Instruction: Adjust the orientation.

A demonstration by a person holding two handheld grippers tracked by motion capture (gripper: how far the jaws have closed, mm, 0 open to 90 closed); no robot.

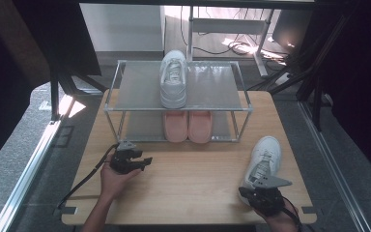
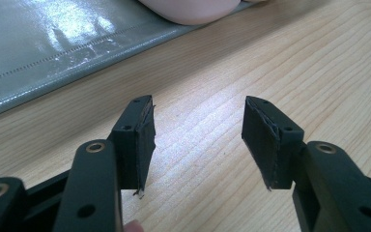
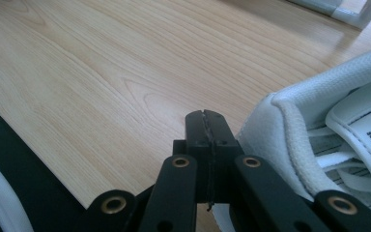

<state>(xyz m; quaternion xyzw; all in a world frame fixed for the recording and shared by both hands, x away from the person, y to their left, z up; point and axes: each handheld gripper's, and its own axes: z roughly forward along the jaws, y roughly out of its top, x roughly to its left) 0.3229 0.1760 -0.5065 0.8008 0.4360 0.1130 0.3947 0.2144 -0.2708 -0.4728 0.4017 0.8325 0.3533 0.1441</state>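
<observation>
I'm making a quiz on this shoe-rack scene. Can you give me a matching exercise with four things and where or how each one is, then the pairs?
Things:
1. white shoe on the rack
2. pink shoes
3. left gripper
4. right gripper

States:
A. jaws shut, beside the heel of the white shoe on the table
B. lower shelf of the rack
C. jaws open over bare wood
D. top shelf

Pairs: 1-D, 2-B, 3-C, 4-A
</observation>
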